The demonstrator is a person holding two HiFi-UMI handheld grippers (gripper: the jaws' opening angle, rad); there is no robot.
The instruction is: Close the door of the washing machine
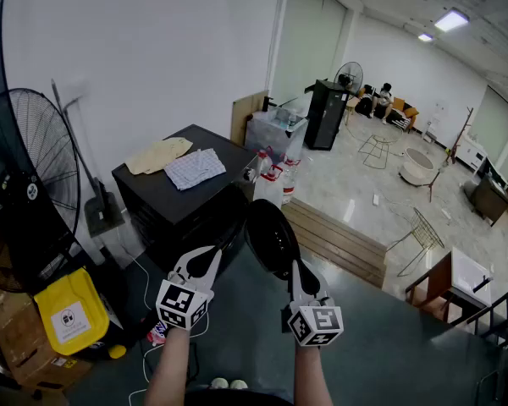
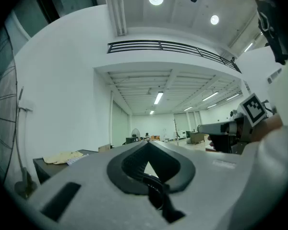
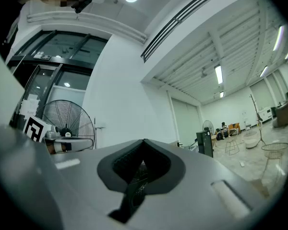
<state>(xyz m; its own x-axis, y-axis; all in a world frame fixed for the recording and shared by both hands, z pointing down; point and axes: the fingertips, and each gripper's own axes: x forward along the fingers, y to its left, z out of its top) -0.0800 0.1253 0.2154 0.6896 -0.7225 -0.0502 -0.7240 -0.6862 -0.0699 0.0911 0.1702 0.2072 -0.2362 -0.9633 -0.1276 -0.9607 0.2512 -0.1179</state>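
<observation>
The black washing machine (image 1: 179, 200) stands against the white wall, with its round dark door (image 1: 271, 237) swung open toward me. My right gripper (image 1: 295, 266) is shut and empty, its tips at the door's lower right edge; whether they touch it I cannot tell. My left gripper (image 1: 212, 254) is also shut and empty, pointing at the machine's front, left of the door. In the left gripper view the jaws (image 2: 147, 143) meet at the tip and the right gripper (image 2: 223, 128) shows alongside. The right gripper view has its jaws (image 3: 144, 142) closed, with the left gripper (image 3: 62, 142) beside them.
Folded cloths (image 1: 195, 167) lie on the machine's top. A large floor fan (image 1: 25, 189) and a yellow container (image 1: 69, 318) stand at the left. Bottles (image 1: 273, 174) and a wooden step (image 1: 339, 239) lie beyond the door. Cables run along the floor by my feet.
</observation>
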